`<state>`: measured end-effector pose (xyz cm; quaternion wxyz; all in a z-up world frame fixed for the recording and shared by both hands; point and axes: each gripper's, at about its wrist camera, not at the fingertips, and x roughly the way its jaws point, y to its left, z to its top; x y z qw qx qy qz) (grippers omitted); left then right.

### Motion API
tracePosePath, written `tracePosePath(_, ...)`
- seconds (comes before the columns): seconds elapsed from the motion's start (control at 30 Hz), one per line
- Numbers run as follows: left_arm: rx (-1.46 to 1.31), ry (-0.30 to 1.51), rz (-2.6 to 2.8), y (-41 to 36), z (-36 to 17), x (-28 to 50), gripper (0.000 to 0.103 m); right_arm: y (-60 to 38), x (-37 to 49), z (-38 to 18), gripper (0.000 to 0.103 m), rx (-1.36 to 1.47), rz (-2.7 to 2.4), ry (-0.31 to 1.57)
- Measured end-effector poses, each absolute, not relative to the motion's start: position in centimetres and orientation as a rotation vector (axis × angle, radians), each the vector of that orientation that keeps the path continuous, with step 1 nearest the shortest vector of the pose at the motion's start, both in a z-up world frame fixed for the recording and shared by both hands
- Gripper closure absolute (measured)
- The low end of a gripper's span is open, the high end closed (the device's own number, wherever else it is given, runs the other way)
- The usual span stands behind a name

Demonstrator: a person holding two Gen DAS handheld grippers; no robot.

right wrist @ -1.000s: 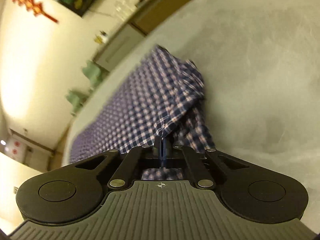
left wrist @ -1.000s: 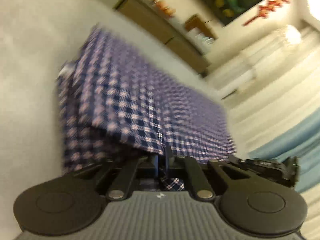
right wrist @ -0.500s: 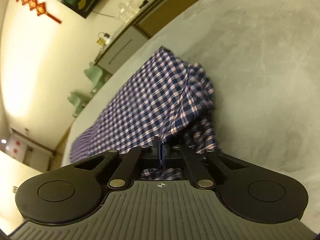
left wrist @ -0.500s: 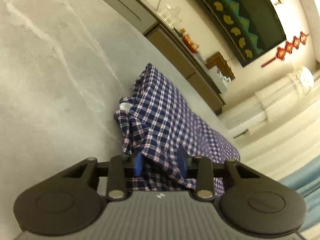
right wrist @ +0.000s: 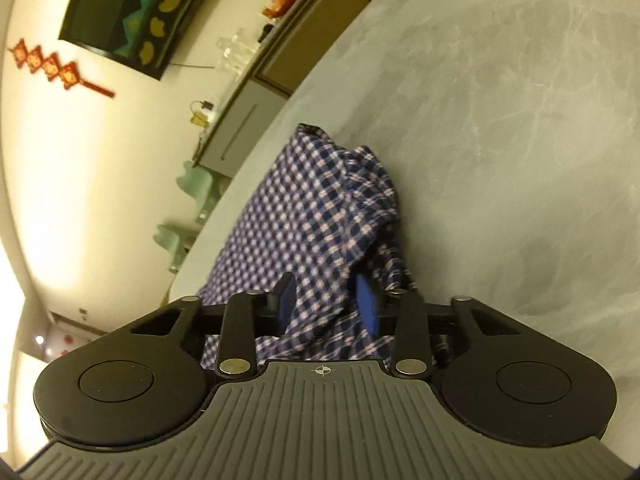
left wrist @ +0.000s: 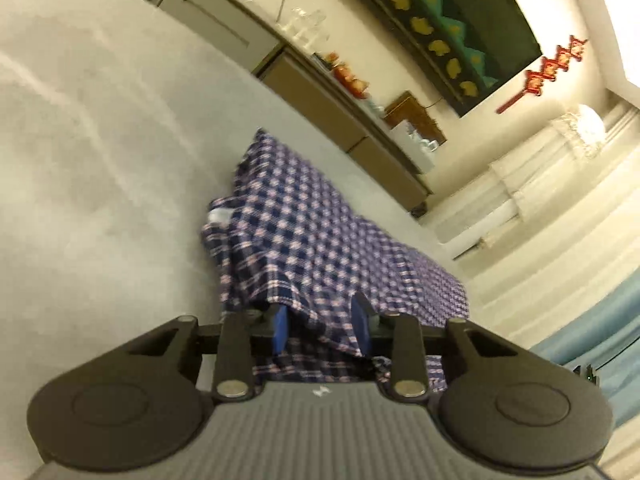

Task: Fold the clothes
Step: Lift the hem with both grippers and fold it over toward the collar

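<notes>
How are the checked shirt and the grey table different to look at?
The checked shirt has a busy pattern of dark blue and pale squares, while the grey table is plain with only faint streaks. The shirt is soft, rumpled and lies in layers, while the table is flat and smooth. The shirt covers a small patch, while the table spreads out all round it. The shirt rests on the table.

Warm, dim indoor light is seen, edges are bent by fisheye distortion, and the left view is softly blurred.

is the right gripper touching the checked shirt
Cannot tell: in the right wrist view the right gripper is opening, the shirt between its pads without a plain gap.
</notes>
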<state>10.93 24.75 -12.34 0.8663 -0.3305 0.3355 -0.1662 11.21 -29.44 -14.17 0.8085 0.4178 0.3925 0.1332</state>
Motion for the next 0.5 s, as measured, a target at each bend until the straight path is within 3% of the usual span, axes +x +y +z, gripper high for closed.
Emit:
tracePosePath(0.17,-0.684,0.742,-0.339,24.3,-13.2,11.7,0.072,-27.6,11.7,-14.2,0.044,0.873,0.332,0.868)
tracePosePath(0.23,-0.678,0.746,-0.356,23.9,-13.5,11.7,0.074,-26.7,12.3,-14.4,0.045,0.834,0.329,0.878)
tracePosePath(0.27,-0.672,0.744,-0.371,23.7,-13.5,11.6,0.085,-26.3,12.8,-14.4,0.057,0.804,0.324,0.878)
tracePosePath(0.3,-0.659,0.739,-0.389,23.5,-13.4,11.5,0.089,-26.0,13.0,-14.4,0.086,0.769,0.317,0.878)
tracePosePath(0.33,-0.647,0.734,-0.406,23.3,-13.2,11.4,0.09,-25.7,13.3,-14.4,0.099,0.734,0.31,0.878)
tracePosePath(0.5,-0.605,0.763,-0.434,23.1,-12.7,10.2,0.093,-26.1,11.7,-12.4,0.103,0.643,0.258,0.802)
